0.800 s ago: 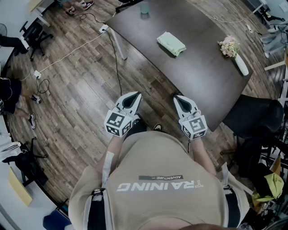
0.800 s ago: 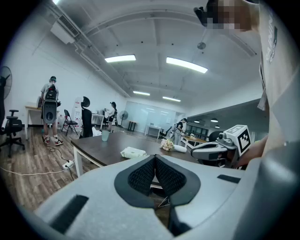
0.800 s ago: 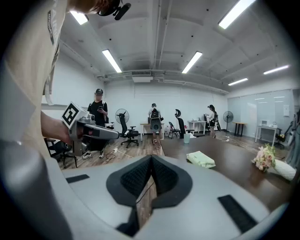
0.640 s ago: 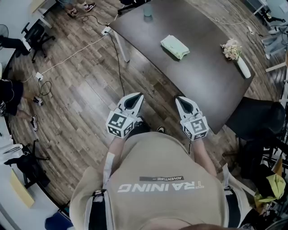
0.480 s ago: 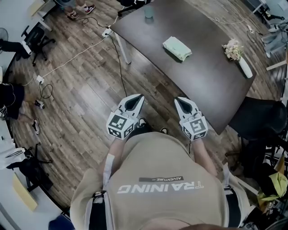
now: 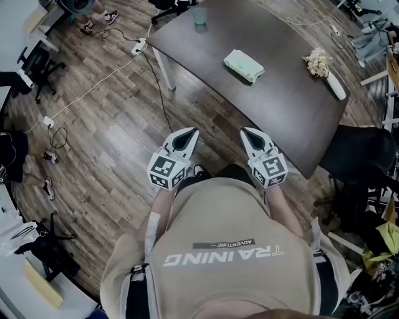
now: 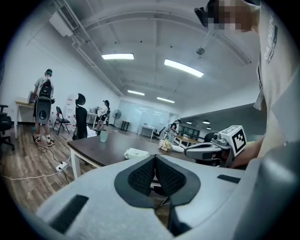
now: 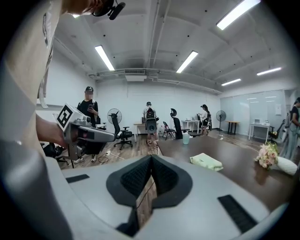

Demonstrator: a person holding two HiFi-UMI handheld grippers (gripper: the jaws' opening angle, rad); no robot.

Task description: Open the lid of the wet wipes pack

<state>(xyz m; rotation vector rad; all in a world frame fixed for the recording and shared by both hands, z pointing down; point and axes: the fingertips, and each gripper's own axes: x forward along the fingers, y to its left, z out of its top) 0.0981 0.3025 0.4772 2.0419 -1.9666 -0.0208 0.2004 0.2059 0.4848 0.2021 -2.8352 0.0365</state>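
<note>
So both tongs, left gripper [image 6: 188,132] and right gripper [image 6: 246,132], are pinched shut on nothing, just short of the table [image 6: 283,109]. Wet wipes pack [image 6: 244,65] lies mid-table, well apart from them.

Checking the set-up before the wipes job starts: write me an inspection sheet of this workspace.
Surface: dark table, three things on it.
Job's things: wet wipes pack lying on the table, untouched; lid too small to judge.
Clutter: cup at the far edge; flower vase near the right edge.
Grippers: left tongs and right tongs both shut, empty, held in front of the table's near edge.
Cables: white cable and power strip on the floor; black cable by the table leg.
Surroundings: wood floor, black chair, people beyond.
</note>
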